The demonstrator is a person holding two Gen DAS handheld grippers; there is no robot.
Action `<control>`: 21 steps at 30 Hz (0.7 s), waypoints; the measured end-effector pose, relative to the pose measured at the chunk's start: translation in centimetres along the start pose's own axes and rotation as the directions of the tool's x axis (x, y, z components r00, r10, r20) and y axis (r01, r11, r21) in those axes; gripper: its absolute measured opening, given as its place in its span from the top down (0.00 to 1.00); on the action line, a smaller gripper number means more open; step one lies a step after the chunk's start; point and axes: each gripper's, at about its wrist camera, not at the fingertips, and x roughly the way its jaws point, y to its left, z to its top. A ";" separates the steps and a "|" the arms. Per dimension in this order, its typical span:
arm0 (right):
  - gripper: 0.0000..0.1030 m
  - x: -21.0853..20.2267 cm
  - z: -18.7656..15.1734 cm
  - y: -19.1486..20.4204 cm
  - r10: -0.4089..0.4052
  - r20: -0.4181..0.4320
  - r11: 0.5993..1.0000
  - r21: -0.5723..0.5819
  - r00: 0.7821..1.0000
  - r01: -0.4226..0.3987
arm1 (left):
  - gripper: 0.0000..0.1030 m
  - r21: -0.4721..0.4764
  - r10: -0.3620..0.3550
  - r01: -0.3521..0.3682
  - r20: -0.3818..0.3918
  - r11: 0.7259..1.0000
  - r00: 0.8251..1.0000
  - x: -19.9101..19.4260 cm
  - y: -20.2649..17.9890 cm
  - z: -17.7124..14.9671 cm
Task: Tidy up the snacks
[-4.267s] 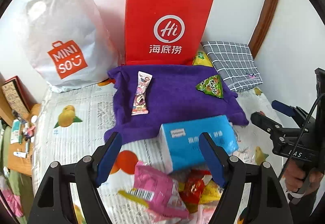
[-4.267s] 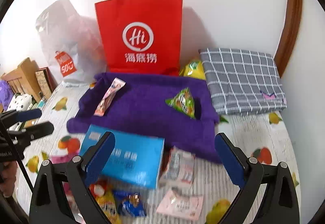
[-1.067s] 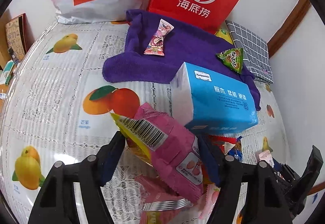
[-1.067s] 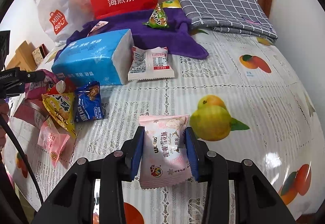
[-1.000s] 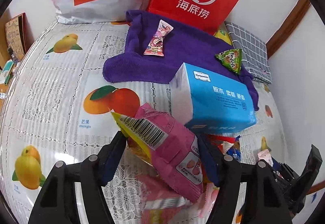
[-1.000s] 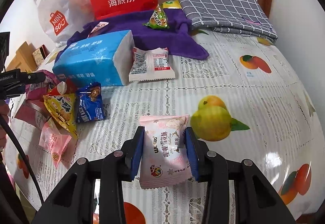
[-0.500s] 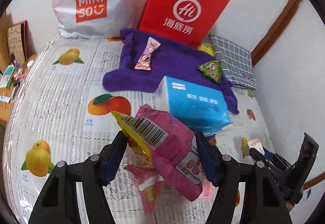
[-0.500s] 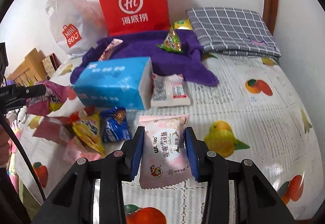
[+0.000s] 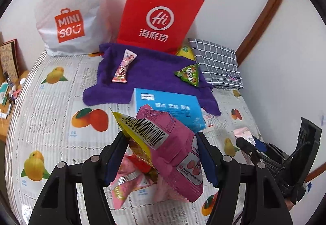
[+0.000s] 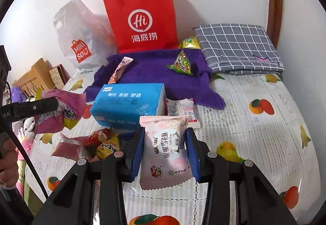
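Snacks are in both your grippers at once, and each grip suits its packet. Your left gripper (image 9: 161,155) has its jaws set fairly wide, pinching the bulky pink foil snack bag with the yellow barcode panel (image 9: 163,143) across its puffed middle, so the bag hangs clear of the fruit-printed tablecloth (image 9: 51,123) on the desk. Your right gripper (image 10: 165,153) has its jaws drawn close, pinching the flat pale-pink biscuit sachet (image 10: 166,149) by its two long edges, printed face up, which keeps it from folding.

Toward the far edge of the desk lies the purple fleece cloth (image 9: 154,74), in front of the red paper carrier bag (image 9: 159,19). It already carries a long pink candy wrapper (image 9: 123,65) and a green triangular packet (image 9: 188,75), well apart, so it looks like the sorting spot. Between you and it sits the blue tissue pack (image 10: 130,102), with loose red and yellow packets (image 10: 101,143) heaped near the front left edge. You will likely need to carry both packets over that tissue pack to reach the cloth.
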 end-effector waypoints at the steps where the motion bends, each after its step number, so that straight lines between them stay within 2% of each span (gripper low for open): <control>1: 0.61 0.0 0.1 0.0 0.004 0.001 1.000 0.001 1.000 -0.004 | 0.36 0.007 -0.002 0.002 0.002 1.000 1.000 0.0 -0.3 0.0; 11: 0.61 0.7 2.1 0.5 0.015 0.004 1.000 -0.001 1.000 -0.015 | 0.36 0.041 -0.003 0.003 0.007 0.999 1.000 0.2 -1.7 1.3; 21: 0.61 1.6 3.7 1.2 -0.006 0.006 1.000 -0.020 1.000 0.007 | 0.36 0.062 0.002 -0.003 0.011 0.998 1.000 0.5 -2.1 2.3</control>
